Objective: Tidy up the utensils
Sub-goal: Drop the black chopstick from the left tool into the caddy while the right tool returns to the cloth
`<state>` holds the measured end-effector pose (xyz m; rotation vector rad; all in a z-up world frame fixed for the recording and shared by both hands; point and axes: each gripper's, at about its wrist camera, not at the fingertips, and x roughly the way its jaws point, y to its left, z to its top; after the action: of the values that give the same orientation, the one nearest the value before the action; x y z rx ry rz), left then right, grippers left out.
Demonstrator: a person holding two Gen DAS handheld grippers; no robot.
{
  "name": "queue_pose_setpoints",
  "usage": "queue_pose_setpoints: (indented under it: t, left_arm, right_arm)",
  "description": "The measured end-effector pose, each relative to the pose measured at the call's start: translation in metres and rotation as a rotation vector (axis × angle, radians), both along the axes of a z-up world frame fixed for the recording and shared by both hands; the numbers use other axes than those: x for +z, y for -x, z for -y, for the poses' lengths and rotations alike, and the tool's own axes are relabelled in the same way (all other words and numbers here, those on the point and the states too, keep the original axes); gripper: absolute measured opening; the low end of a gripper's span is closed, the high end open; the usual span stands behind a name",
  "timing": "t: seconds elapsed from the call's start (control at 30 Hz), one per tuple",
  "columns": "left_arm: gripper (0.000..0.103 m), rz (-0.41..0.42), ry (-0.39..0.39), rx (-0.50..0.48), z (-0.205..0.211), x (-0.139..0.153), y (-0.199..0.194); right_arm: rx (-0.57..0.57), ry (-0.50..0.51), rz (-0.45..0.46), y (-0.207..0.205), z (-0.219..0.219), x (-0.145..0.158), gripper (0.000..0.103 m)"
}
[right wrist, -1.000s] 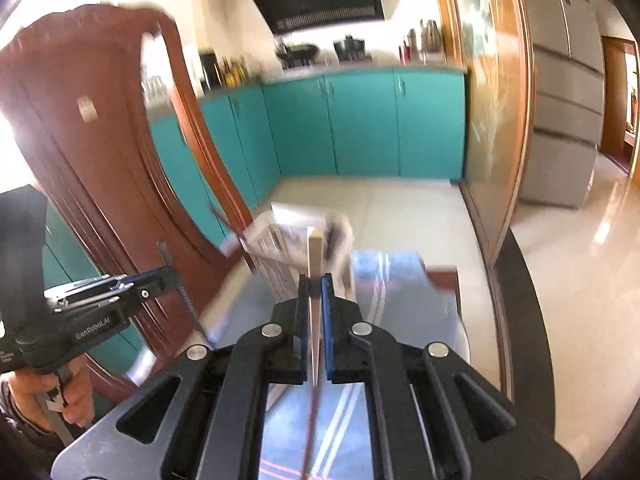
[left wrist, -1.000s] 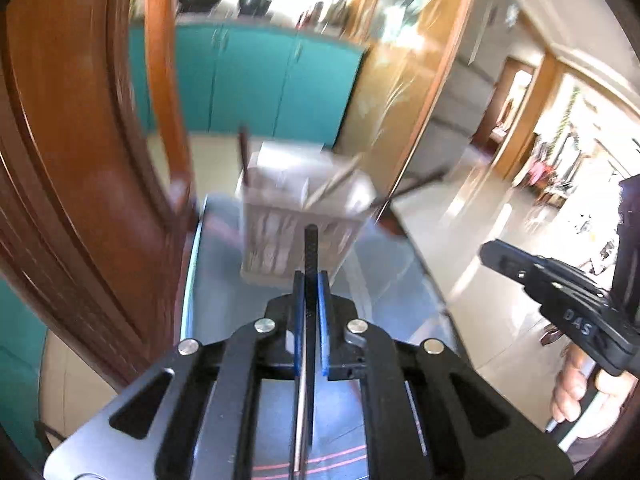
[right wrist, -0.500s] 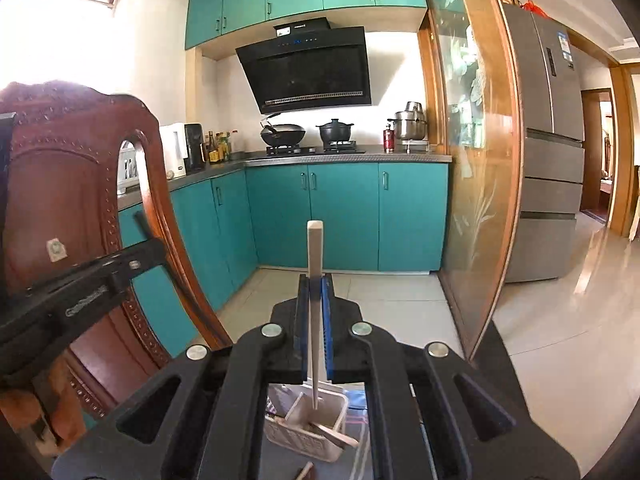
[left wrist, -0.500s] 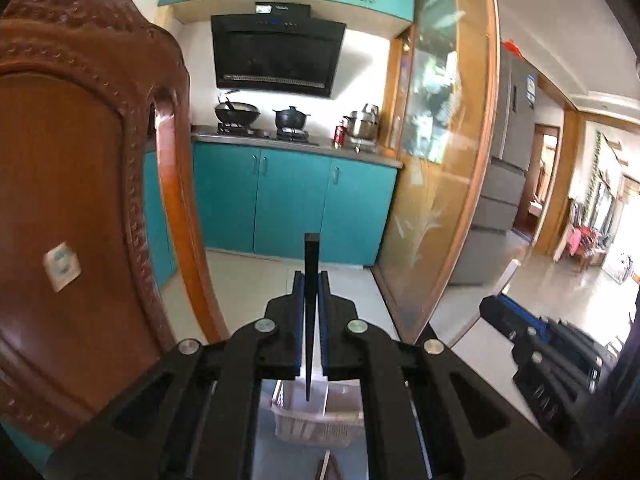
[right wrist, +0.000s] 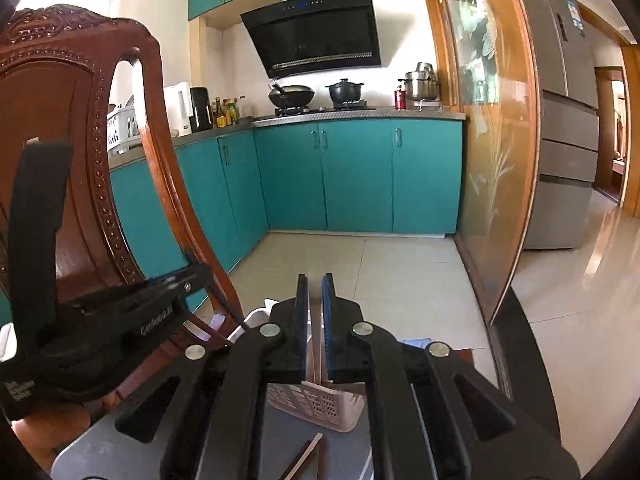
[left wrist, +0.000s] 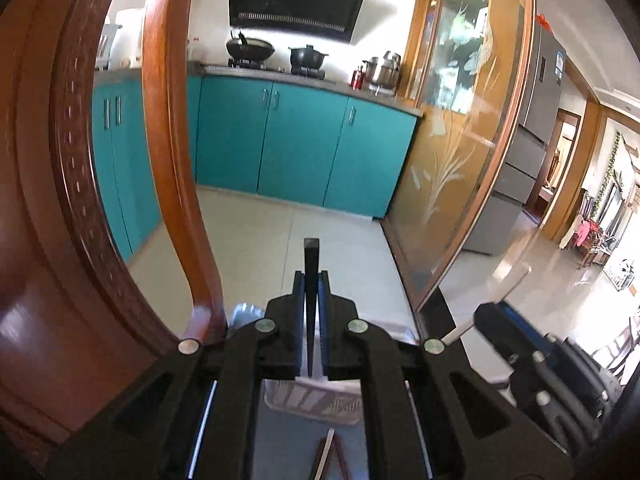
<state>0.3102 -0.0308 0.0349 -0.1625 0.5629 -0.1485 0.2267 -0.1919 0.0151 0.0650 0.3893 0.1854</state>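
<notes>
Below the left gripper sits a white slotted basket; its contents are hidden by the jaws, which clamp a dark chopstick standing upright. The right gripper has just been opening: its jaws stand slightly apart with a pale chopstick low between them over the basket. More chopsticks lie on the grey table nearer than the basket. A carved wooden chair stands left; teal cabinets lie ahead.

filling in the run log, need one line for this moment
left tongs: shut on dark chopstick | right tongs: slightly apart, gripping nothing | white basket: ahead, below both
</notes>
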Motion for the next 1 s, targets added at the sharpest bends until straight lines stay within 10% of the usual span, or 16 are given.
queue_pose_setpoints:
  t: [0.33, 0.63, 1.0]
  left_arm:
    - [0.020, 0.069, -0.003, -0.072, -0.009, -0.009, 0.077]
    - [0.022, -0.194, -0.157, -0.174, 0.002, -0.119, 0.131]
    - [0.022, -0.279, -0.177, -0.177, -0.003, -0.152, 0.154]
  right_arm:
    - [0.079, -0.063, 0.071, 0.096, 0.027, 0.002, 0.017]
    - [0.036, 0.011, -0.502, 0.076, 0.022, -0.168, 0.017]
    - [0.040, 0.129, -0.649, 0.060, -0.023, -0.225, 0.018]
